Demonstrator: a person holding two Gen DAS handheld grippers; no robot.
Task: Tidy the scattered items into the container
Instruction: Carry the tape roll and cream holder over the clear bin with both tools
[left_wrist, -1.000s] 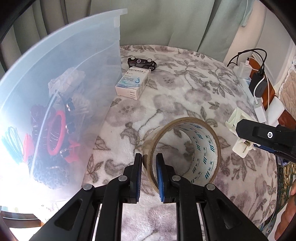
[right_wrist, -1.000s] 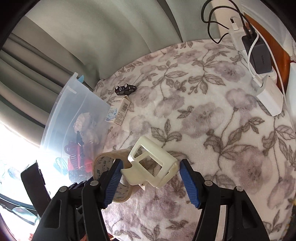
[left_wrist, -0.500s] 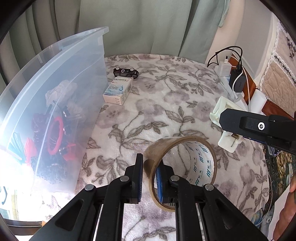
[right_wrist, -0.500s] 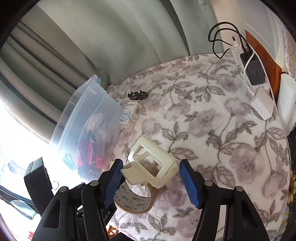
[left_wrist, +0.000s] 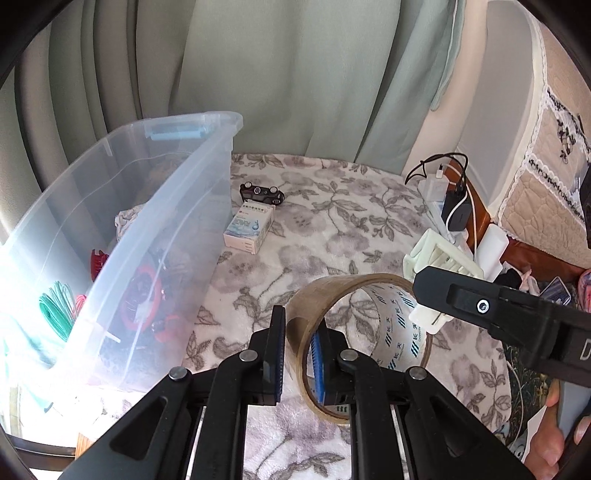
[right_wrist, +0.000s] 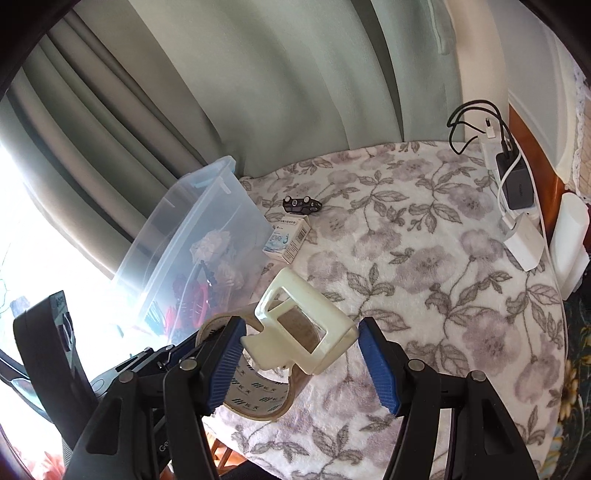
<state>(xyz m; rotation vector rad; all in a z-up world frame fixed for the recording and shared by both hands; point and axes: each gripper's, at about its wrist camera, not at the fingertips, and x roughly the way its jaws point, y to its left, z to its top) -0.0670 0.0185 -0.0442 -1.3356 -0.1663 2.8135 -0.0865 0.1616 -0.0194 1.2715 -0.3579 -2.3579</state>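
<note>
Both claws had lifted their loads off the floral worktop (left_wrist: 369, 206) since the earlier frames. At left, the clear container (left_wrist: 155, 236) already held toys and cords. The left claw (left_wrist: 299, 350) was clamped on the wall of the tape roll (left_wrist: 369, 332); the right claw (right_wrist: 299, 354) gripped the cream plastic frame (right_wrist: 306, 325). Carrying was in hand; next, I judged, each load had to clear the container's rim. A small box (left_wrist: 249, 229) and a black toy car (left_wrist: 261, 192) waited just beside it.
</note>
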